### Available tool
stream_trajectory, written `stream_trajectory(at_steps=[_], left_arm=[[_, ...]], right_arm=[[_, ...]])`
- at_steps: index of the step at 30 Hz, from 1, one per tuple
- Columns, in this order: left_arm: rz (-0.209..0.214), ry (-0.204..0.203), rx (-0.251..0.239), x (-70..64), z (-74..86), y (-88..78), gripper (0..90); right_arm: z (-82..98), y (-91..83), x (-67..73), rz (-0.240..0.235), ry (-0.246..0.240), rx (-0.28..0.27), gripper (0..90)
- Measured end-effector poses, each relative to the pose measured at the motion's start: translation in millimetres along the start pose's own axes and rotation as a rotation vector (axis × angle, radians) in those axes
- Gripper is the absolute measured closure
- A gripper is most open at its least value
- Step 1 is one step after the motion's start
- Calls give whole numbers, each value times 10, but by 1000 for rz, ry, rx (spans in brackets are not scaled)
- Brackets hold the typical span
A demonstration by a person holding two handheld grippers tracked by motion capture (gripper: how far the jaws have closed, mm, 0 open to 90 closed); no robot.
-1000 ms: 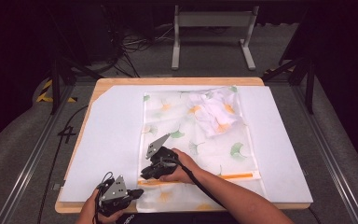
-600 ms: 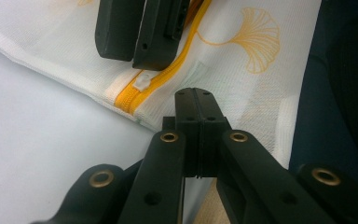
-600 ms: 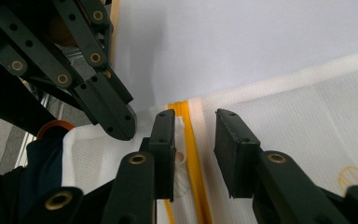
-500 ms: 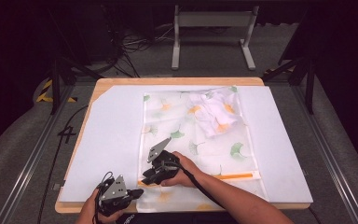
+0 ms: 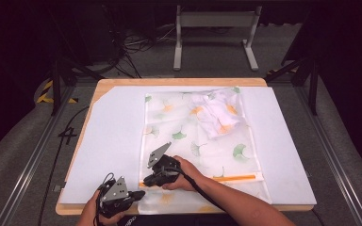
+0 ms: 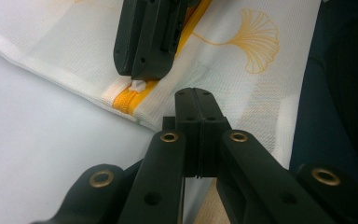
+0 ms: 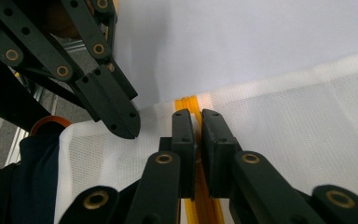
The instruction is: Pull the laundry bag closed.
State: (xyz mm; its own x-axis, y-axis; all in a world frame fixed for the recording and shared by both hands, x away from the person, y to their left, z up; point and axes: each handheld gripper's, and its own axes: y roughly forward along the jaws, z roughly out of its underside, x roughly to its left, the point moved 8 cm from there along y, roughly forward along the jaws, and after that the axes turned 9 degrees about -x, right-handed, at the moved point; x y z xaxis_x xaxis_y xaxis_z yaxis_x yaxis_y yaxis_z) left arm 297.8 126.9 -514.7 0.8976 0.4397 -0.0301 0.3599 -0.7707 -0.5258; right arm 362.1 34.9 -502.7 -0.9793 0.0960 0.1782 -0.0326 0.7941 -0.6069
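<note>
Right gripper closing on the zipper pull at the bag's near-left corner

The right gripper has just been narrowing its jaws; they now stand almost together astride the orange zipper, with the white pull at their tips, though a firm pinch cannot be confirmed. The left gripper has held position since a second ago, jaws fully closed and pinning the mesh bag edge just beside the zipper end; whether fabric is clamped cannot be told. The bag lies flat on the white mat, with a white garment inside at the far end. Judgement: the bag is anchored, so drawing the pull along the zipper comes next.
</note>
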Motion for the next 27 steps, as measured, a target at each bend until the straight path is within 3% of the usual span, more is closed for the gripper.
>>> stream_trajectory(at_steps=[7,14,17,20,24,27], left_arm=[[2,0,1,0,-1,1,900],[3,-2,2,2,0,0,900],[5,-5,0,0,0,1,900],[6,-3,0,4,1,0,900],[6,-3,1,2,0,1,900],[8,-5,0,4,1,2,900]], right_arm=[[-39,-76,-20,-5,22,-40,900],[-12,-56,-11,-17,27,-35,900],[-41,-93,-18,-31,56,-65,815],[-45,-95,-17,-26,42,-65,799],[-2,-9,-20,1,11,-23,747],[-10,2,-23,3,8,-23,788]])
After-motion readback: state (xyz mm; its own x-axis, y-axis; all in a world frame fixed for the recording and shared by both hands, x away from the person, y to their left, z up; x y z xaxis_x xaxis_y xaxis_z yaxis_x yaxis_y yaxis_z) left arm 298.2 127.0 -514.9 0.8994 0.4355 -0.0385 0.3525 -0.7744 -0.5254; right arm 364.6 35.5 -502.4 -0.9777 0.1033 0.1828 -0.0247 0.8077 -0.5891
